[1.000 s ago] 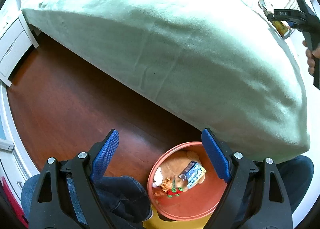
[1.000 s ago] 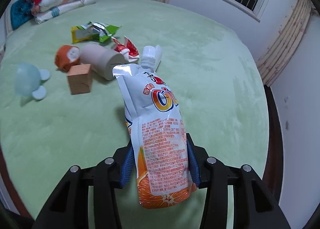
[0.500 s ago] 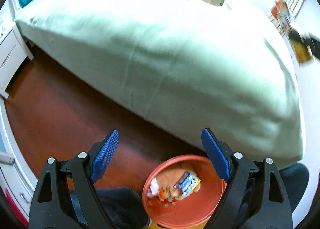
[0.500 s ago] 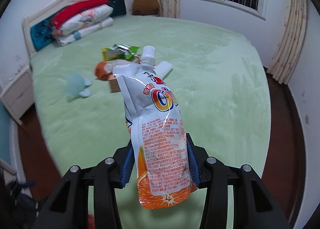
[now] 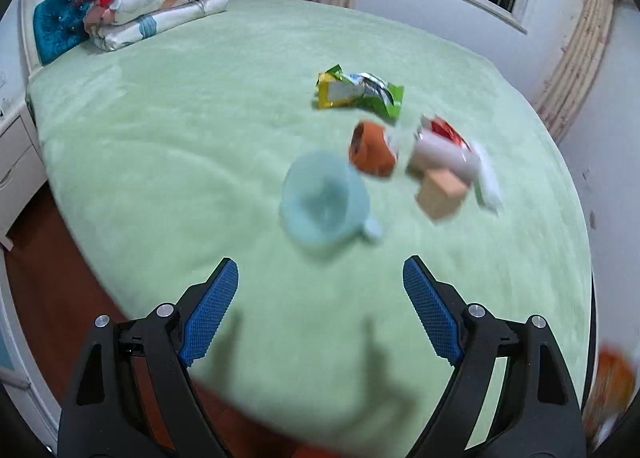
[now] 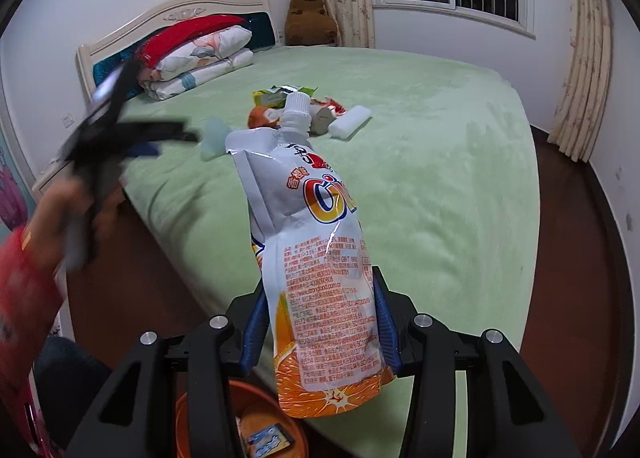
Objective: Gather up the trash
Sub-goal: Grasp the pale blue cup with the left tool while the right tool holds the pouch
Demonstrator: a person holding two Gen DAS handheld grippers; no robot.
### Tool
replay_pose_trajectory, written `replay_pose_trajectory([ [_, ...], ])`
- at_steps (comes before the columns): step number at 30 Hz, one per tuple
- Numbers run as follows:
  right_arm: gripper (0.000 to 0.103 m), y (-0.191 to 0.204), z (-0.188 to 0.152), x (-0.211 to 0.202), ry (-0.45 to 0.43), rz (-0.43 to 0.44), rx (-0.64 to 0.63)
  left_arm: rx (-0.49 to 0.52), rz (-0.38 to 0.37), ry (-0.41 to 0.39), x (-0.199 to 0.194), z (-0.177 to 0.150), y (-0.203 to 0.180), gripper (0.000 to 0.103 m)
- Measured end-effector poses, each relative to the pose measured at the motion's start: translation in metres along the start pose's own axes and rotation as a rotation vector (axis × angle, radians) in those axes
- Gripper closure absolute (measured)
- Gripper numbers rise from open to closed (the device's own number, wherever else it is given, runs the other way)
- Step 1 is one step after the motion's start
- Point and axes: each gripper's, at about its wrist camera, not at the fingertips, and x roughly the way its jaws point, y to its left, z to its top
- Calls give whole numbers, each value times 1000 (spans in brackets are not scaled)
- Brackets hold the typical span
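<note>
One juice pouch (image 6: 320,258) upright, spout up, clamped in right gripper (image 6: 320,322); left gripper (image 5: 320,298) agape.

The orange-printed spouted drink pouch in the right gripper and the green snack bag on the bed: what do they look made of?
The orange-printed spouted drink pouch, clamped in the right gripper, looks like glossy laminated plastic film: it creases sharply and catches glare, and carries a stiff white plastic cap. The green snack bag appears to be foil-lined film, since its torn-open inside looks silvery; motion blur leaves that less certain.
</note>
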Motion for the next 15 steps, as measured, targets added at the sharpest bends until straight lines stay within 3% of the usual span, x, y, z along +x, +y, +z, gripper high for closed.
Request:
replay_pose_trajectory([
  [5,57,2,-9,-4,11,18,3,-38,-5,10,19,28,-5,20],
  [10,57,3,-13,-3,20,26,7,-61,0,74,43,46,-10,24],
  [12,57,3,-13,-5,16,30,9,-66,2,106,51,46,-10,49],
  [13,57,4,-14,-5,13,30,8,-70,-14,135,55,45,-9,74],
  [14,57,4,-14,-5,13,32,7,-77,-44,153,57,43,-9,85],
  [15,57,5,-15,-6,14,34,7,-85,-70,164,58,42,-10,86],
])
